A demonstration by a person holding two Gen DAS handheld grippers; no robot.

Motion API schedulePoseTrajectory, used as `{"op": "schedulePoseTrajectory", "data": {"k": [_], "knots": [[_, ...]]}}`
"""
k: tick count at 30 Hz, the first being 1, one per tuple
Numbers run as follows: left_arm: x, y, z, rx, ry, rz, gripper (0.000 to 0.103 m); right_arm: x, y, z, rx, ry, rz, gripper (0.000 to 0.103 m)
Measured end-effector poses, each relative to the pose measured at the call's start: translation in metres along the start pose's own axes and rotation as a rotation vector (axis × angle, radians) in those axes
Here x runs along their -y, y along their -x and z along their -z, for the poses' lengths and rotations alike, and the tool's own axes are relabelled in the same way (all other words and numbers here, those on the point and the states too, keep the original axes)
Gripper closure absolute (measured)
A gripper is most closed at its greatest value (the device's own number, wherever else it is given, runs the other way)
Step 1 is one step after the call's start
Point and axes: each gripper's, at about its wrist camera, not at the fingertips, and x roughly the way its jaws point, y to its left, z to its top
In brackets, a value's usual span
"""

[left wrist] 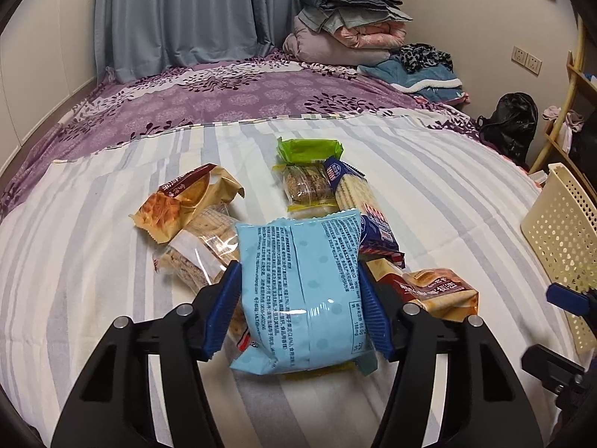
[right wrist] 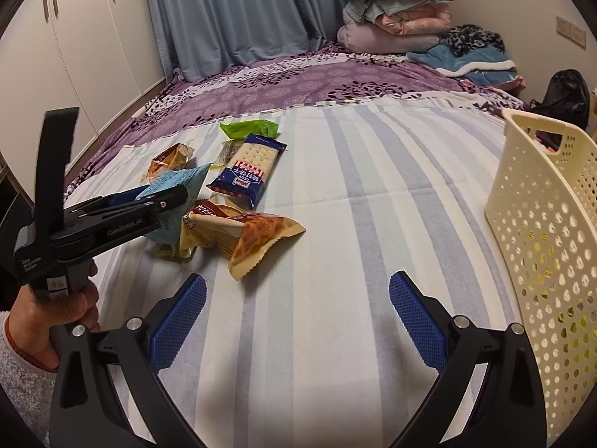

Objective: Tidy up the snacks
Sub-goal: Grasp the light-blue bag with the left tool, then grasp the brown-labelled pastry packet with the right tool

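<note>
My left gripper (left wrist: 298, 280) is shut on a light blue snack bag (left wrist: 302, 295), held just above the striped bed; the bag also shows in the right wrist view (right wrist: 175, 190). Around it lie a dark blue cracker pack (right wrist: 248, 170), a green packet (left wrist: 309, 149), a clear oat biscuit pack (left wrist: 308, 184) and brown pastry bags (left wrist: 186, 201) (right wrist: 246, 237). My right gripper (right wrist: 296, 315) is open and empty over the bed, left of a cream perforated basket (right wrist: 541, 246), which also shows in the left wrist view (left wrist: 563, 239).
The striped sheet (right wrist: 354, 205) covers the near bed; a purple floral cover (left wrist: 231, 93) lies beyond. Folded bedding (left wrist: 347, 26) is stacked at the far end. A black bag (left wrist: 511, 123) sits off the right side. White wardrobe doors (right wrist: 74, 37) stand left.
</note>
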Motion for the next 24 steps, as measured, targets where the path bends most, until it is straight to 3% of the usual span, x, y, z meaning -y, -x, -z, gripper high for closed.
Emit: {"op": "schedulePoseTrajectory", "data": {"k": [13, 18, 24], "knots": [[-0.025, 0.046, 0.008, 0.058, 0.047, 0.01, 0.044, -0.033, -0.051, -0.028, -0.055, 0.001, -0.088, 0.005], [-0.03, 0.055, 0.011, 0.061, 0.056, 0.014, 0.044, -0.038, -0.073, -0.034, -0.093, -0.032, -0.079, 0.005], [-0.031, 0.056, 0.013, 0.06, 0.057, 0.021, 0.044, -0.047, -0.095, -0.037, -0.107, -0.001, -0.009, 0.005]]}}
